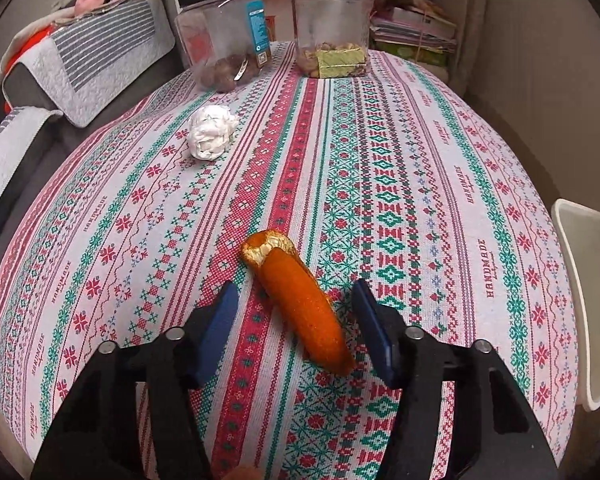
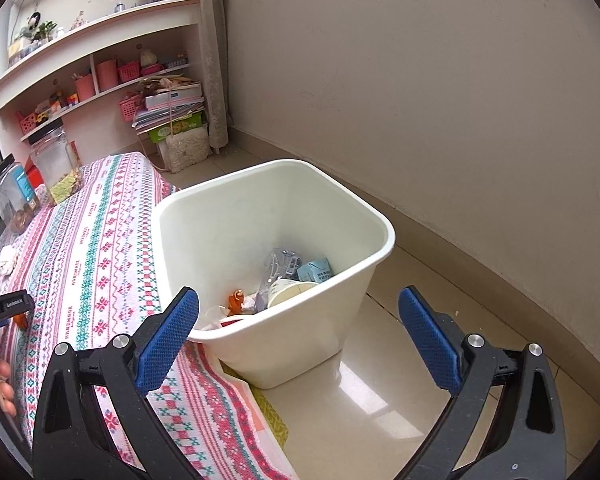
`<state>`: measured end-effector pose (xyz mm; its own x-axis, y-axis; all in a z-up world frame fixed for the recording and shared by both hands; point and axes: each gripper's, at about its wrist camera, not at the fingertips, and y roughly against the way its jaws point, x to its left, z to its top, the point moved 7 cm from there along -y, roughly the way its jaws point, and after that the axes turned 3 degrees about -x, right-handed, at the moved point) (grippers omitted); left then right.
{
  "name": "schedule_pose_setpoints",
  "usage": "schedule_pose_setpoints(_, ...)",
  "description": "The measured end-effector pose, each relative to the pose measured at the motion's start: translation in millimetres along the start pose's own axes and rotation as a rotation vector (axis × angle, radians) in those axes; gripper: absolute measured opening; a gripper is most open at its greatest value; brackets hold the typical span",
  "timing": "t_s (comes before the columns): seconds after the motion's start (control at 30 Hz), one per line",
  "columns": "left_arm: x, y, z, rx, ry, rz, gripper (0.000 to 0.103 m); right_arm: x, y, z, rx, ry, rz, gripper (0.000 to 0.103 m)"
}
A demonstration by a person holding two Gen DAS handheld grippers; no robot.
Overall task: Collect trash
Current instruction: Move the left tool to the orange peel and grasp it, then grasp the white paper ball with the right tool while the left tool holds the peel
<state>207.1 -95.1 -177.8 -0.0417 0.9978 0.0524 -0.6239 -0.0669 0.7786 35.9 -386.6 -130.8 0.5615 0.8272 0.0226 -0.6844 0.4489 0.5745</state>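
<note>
Trash already lies in the white bin off the table's side edge, while orange peel between the left gripper's spread, untouching fingers and crumpled tissue near two far-edge jars remain; right gripper open, empty, unobstructed.

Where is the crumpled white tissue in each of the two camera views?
Left wrist view: the crumpled white tissue lies upper left of centre on the tablecloth, in front of the jars.
Right wrist view: it shows small at the far left edge, on the same cloth.
Shared landmark: the blue-labelled jar, just beyond it.
</note>
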Motion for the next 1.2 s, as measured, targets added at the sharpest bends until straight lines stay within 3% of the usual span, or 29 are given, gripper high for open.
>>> schedule_pose_setpoints(0.07, -3, 4, -1, -0.008, -0.034, -0.023, 0.034, 10, 1, 1, 0.002, 0.013, 0.010, 0.096)
schedule_pose_setpoints(0.23, 9, 11, -8, -0.007, -0.055, -0.089, 0.025, 43, 8, 2, -0.010, 0.061, 0.050, 0.096)
schedule_pose_setpoints(0.33, 31, 15, -11, -0.008, -0.045, -0.105, 0.024, 73, 10, 6, -0.013, 0.103, 0.088, 0.096)
schedule_pose_setpoints(0.53, 93, 20, -14, -0.025, -0.048, -0.068, 0.023, 161, 7, 17, -0.009, 0.196, 0.203, 0.096)
schedule_pose_setpoints(0.73, 144, 24, -17, -0.042, -0.083, -0.008, 0.023, 271, -9, 19, 0.056, 0.259, 0.364, 0.096)
schedule_pose_setpoints(0.87, 164, 23, -17, -0.050, -0.076, -0.009, 0.023, 339, -21, 19, 0.111, 0.275, 0.448, 0.096)
schedule_pose_setpoints(1.2, 182, 28, -20, -0.064, -0.047, -0.047, 0.023, 450, -56, 11, 0.165, 0.373, 0.479, 0.096)
